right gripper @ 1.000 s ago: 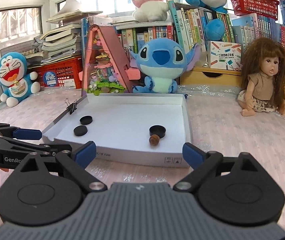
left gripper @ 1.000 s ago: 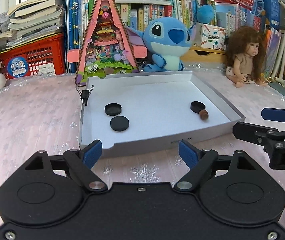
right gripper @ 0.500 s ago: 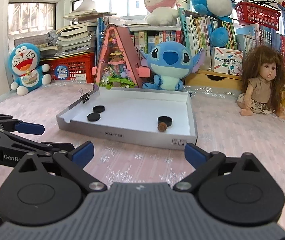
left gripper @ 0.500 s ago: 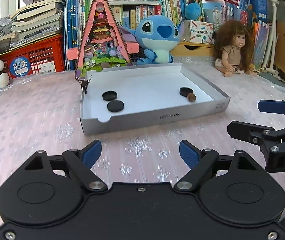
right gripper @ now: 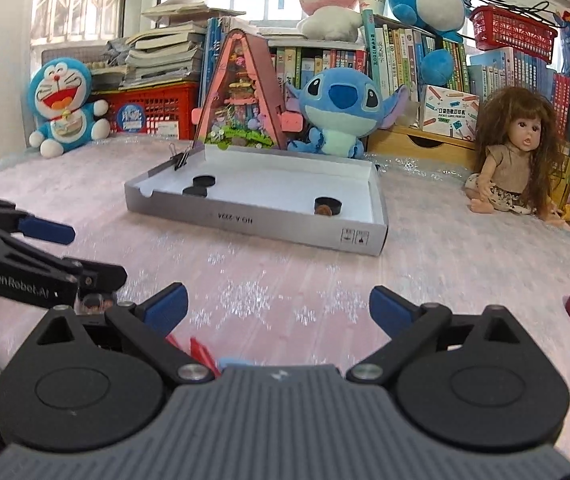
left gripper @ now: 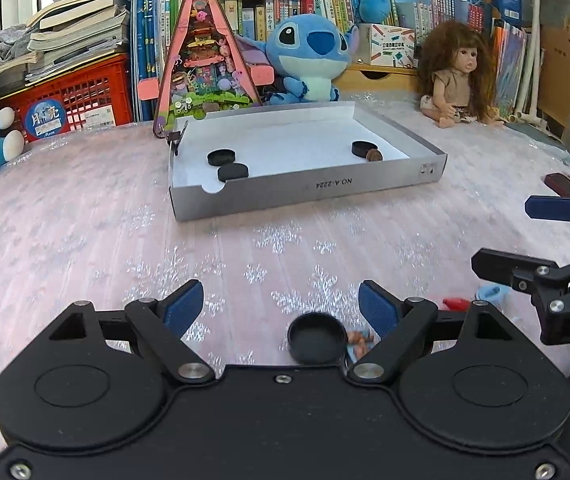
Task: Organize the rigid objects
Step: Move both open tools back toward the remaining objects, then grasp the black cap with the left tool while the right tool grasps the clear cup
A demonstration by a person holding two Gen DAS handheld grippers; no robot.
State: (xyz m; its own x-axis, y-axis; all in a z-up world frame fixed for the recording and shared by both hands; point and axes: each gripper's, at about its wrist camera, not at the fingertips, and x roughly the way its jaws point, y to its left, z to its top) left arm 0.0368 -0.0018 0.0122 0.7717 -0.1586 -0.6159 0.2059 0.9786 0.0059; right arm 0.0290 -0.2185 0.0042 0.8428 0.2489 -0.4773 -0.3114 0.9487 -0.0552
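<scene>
1. On the table (left gripper: pixel 85 232), toward its far edge: a shallow white tray (left gripper: pixel 309 190); two black discs (left gripper: pixel 227 164) near its left wall, a third black disc (left gripper: pixel 364 148) touching a brown nut (left gripper: pixel 374 155) near its right wall.
2. At the near edge: left gripper (left gripper: pixel 281 308), jaws wide apart and gripping nothing; a black cap (left gripper: pixel 317 338) lies on the cloth between its fingers.
3. Right gripper (right gripper: pixel 279 306): jaws spread wide, empty; small red and blue pieces (right gripper: pixel 205 354) beneath it.

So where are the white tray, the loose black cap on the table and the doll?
White tray (left gripper: pixel 309 194): left wrist view, front wall.
Loose black cap (left gripper: pixel 317 338): left wrist view, its hollow top.
Doll (right gripper: pixel 515 164): right wrist view, its chest.
</scene>
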